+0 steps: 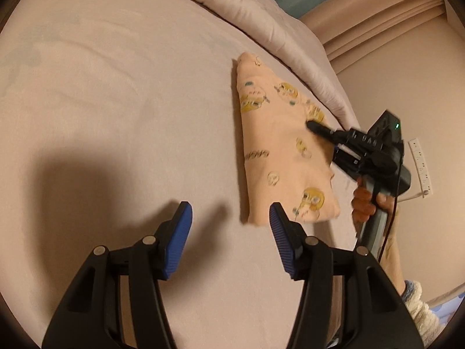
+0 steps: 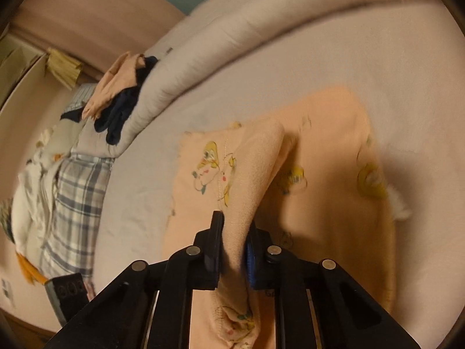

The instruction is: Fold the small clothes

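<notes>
A small peach garment (image 1: 279, 151) with yellow cartoon prints lies partly folded on the pale bed sheet (image 1: 116, 101). My left gripper (image 1: 231, 221) is open and empty, hovering just left of the garment's near corner. My right gripper (image 1: 312, 125) reaches over the garment from the right. In the right wrist view my right gripper (image 2: 234, 232) is shut on a raised fold of the peach garment (image 2: 319, 174), lifting that edge off the rest of the cloth.
A rolled pale duvet (image 1: 261, 14) runs along the far side of the bed. A pile of peach and dark clothes (image 2: 119, 93) sits on the duvet's end, with a plaid cloth (image 2: 75, 197) below it. A wall power strip (image 1: 420, 163) is at right.
</notes>
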`<action>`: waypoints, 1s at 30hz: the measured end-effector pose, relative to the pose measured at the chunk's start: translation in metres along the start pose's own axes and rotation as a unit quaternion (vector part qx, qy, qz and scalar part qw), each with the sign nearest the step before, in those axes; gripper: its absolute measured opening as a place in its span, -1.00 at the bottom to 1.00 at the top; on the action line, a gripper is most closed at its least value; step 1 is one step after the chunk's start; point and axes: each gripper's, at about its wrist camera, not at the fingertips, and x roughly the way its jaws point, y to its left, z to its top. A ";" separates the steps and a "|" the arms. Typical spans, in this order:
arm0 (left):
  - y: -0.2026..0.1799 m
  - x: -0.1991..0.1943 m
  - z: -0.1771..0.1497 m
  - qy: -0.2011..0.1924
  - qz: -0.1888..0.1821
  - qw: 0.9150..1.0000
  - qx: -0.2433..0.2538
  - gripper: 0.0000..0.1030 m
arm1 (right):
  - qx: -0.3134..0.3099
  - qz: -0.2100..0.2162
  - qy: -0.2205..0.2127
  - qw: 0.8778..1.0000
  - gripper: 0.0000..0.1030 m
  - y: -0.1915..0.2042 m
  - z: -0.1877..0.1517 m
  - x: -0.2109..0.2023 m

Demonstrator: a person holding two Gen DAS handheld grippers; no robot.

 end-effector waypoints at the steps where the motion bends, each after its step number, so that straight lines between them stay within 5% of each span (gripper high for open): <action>1: -0.001 -0.002 -0.002 0.001 -0.003 1.000 0.001 0.07 | -0.008 -0.010 -0.007 1.000 -0.75 0.001 0.004 -0.005; 9: -0.012 0.017 -0.003 0.021 -0.008 1.000 0.012 0.08 | -0.013 -0.087 -0.047 0.995 -0.88 -0.030 0.024 -0.042; 13: -0.011 0.017 -0.003 0.022 -0.012 1.000 0.011 0.08 | 0.035 -0.021 0.016 0.999 -0.87 -0.051 0.009 -0.024; 16: -0.009 0.016 -0.002 0.024 -0.009 1.000 0.010 0.08 | 0.054 0.010 0.031 0.998 -0.42 -0.053 0.001 -0.007; 18: -0.010 0.013 -0.003 0.023 -0.005 1.000 0.013 0.08 | 0.066 0.035 0.040 0.996 -0.32 -0.051 -0.001 0.006; 22: -0.007 0.009 -0.003 0.018 -0.004 1.000 0.006 0.08 | 0.046 0.022 0.063 0.997 -0.29 -0.035 -0.001 0.028; 24: -0.006 0.007 -0.003 0.017 -0.005 1.000 0.003 0.08 | 0.019 0.008 0.059 0.998 -0.32 -0.026 -0.002 0.031; 25: -0.006 0.006 -0.003 0.017 -0.004 1.000 0.003 0.08 | 0.005 0.005 0.055 0.998 -0.64 -0.022 -0.003 0.031; 26: -0.005 0.006 -0.003 0.019 -0.003 1.000 0.004 0.08 | -0.006 0.003 0.050 0.999 -0.74 -0.018 -0.003 0.027; 30: -0.005 0.005 -0.003 0.019 -0.003 1.000 0.008 0.08 | -0.027 -0.009 -0.007 1.000 -0.76 -0.014 0.006 -0.004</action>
